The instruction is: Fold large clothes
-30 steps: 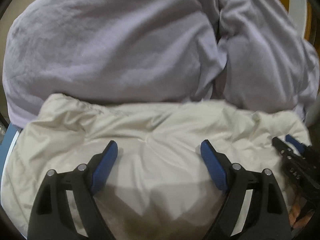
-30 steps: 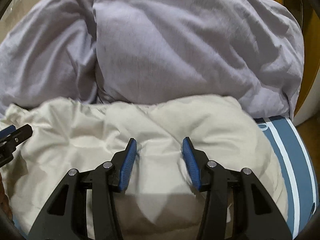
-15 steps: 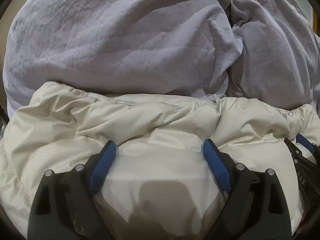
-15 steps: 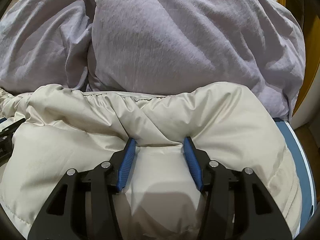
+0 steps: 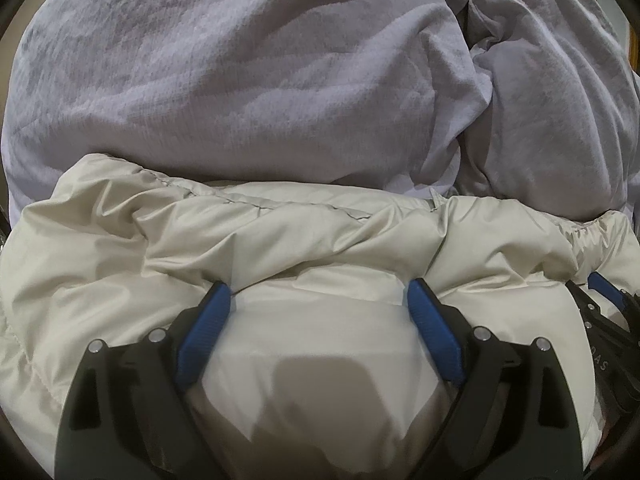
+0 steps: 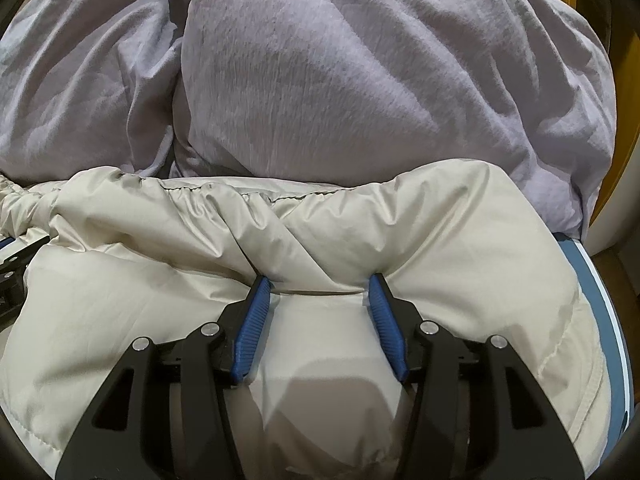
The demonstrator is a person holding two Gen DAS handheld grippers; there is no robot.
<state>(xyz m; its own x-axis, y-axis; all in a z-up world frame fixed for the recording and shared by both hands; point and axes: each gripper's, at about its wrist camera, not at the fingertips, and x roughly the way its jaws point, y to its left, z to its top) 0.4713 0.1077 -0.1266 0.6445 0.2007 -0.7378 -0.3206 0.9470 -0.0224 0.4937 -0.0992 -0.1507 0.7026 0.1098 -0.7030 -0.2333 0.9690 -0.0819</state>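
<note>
A puffy cream jacket (image 5: 280,240) (image 6: 460,240) lies spread across the near part of both wrist views, its gathered hem along the far edge. My left gripper (image 5: 318,292) stands wide, tips sunk into the padding, and a mound of fabric rises between the blue pads (image 5: 208,320) without being squeezed. My right gripper (image 6: 320,284) is narrower. A bulge of jacket fills the gap between its pads (image 6: 256,320), and creases run in to both tips. Each gripper shows at the edge of the other's view: the right gripper (image 5: 604,300) and the left gripper (image 6: 16,264).
A rumpled lavender duvet (image 5: 240,80) (image 6: 340,80) rises right behind the jacket and fills the upper half of both views. A blue sheet with white stripes (image 6: 600,320) shows at the right, with a wooden edge (image 6: 618,140) beyond it.
Both grippers have sunk into the jacket. Its fabric now bunches in creases at the fingertips, and its far edge lies against the duvet. The left jaws stand slightly wider.
</note>
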